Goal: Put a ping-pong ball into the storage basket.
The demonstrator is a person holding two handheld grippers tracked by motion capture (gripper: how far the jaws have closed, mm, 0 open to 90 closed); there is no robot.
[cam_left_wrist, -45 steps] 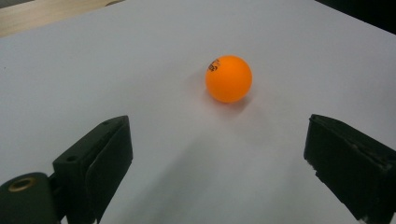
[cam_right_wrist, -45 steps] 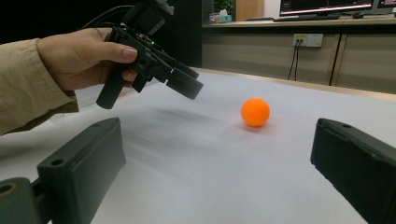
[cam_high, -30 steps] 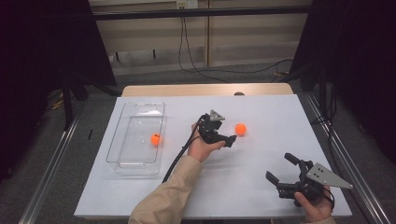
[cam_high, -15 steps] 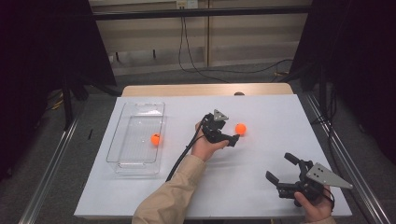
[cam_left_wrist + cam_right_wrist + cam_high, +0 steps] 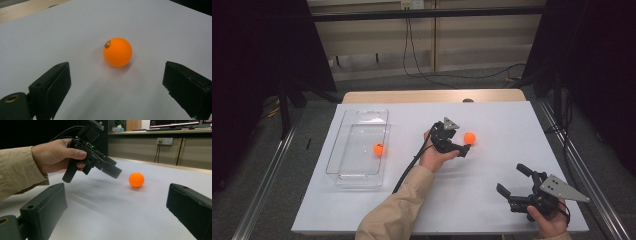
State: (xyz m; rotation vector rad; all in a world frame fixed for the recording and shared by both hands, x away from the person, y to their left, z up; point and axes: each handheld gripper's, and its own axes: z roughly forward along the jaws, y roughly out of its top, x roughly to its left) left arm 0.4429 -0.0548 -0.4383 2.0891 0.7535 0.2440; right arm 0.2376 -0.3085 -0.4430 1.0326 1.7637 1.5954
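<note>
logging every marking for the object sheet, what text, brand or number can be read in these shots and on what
Small black print on the orange plastic ball on the white table: too blurred and curved away to read.
Orange ball in the clear plastic tray: no print can be made out.
Black left tool, black right tool: no lettering shows.

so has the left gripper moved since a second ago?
Yes. The left gripper has edged right, away from the clear tray and up to the loose orange ball, jaws open, ball not yet between them.
</note>
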